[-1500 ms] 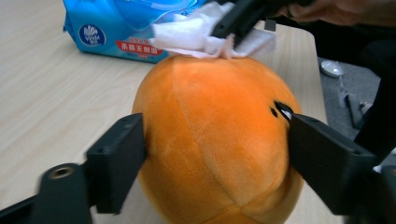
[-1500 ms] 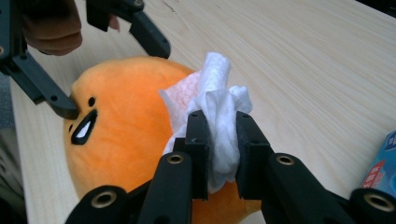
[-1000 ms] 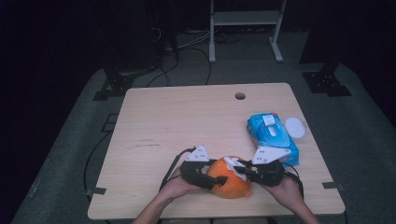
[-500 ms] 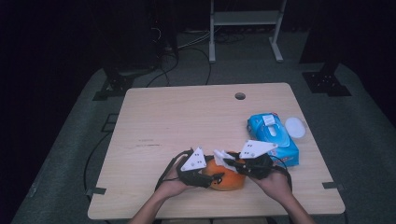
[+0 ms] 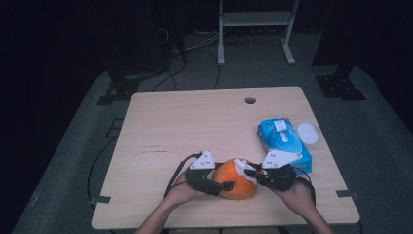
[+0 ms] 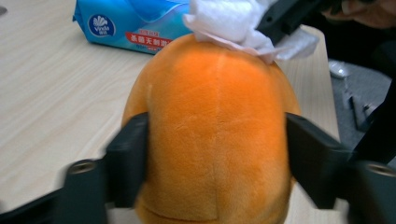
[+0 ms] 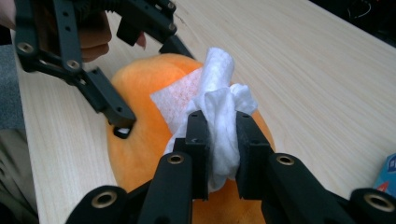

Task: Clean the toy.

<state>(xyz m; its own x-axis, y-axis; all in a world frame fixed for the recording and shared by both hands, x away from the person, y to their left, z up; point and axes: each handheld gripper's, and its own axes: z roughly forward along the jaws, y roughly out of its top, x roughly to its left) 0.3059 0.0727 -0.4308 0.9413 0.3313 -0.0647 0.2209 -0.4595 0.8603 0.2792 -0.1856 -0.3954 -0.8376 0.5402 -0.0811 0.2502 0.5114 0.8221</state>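
Right now the left gripper (image 5: 225,186) straddles the orange plush (image 5: 237,180) at the near table (image 5: 185,122) edge; its jaws have just been opening again, yet both pads sit against the plush's flanks, holding it. Opposite it, the right gripper (image 7: 219,135) is clamped on a bunched white wipe (image 7: 217,109) that lies on top of the plush, directly ahead of its jaws. Any wiping stroke, I'd judge, runs away from the right gripper toward the left one. A blue wipe pack (image 5: 284,143) sits just beyond the right gripper.
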